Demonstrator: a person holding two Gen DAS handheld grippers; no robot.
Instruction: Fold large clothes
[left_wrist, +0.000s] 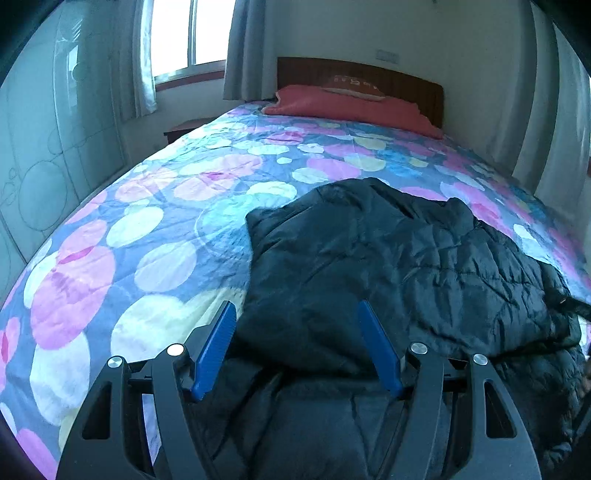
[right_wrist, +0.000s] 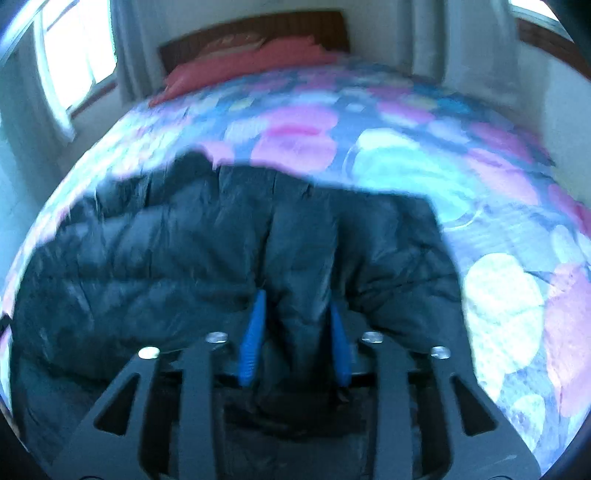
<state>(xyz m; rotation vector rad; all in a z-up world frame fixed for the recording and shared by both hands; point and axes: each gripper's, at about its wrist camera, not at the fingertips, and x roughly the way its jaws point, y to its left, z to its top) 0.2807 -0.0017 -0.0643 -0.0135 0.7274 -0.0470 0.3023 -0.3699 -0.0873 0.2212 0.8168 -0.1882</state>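
On the bed (left_wrist: 155, 229), near its foot end and far from the headboard (left_wrist: 406, 88), your dark padded jacket (left_wrist: 406, 266) lies spread over the spotted cover. It is crumpled, not flat, with its long side running across the bed, parallel to the headboard.

Your left claw (left_wrist: 297, 314) is apart, its blue fingers (left_wrist: 218, 347) splayed wide over the jacket's near-left corner. Fabric sits between them, but nothing is pinched. The bulk of the jacket runs away from this claw toward the right and toward the headboard.

Your right claw (right_wrist: 295, 306) is narrower, its fingers (right_wrist: 253, 336) set either side of a raised ridge of the jacket (right_wrist: 184, 258). That view is blurred, so I cannot tell whether the ridge is really clamped or only straddled. From this claw the jacket spreads mostly to the left.

By my reading, both claws sit at the near edge, one toward each end, so the fold likely carries that edge away from you toward the headboard. The left claw needs to close before any lift.

A reddish pillow (left_wrist: 351, 105) lies against the headboard with a cushion (left_wrist: 354, 86) bearing pale lettering, too small to read. No brand shows on the jacket.
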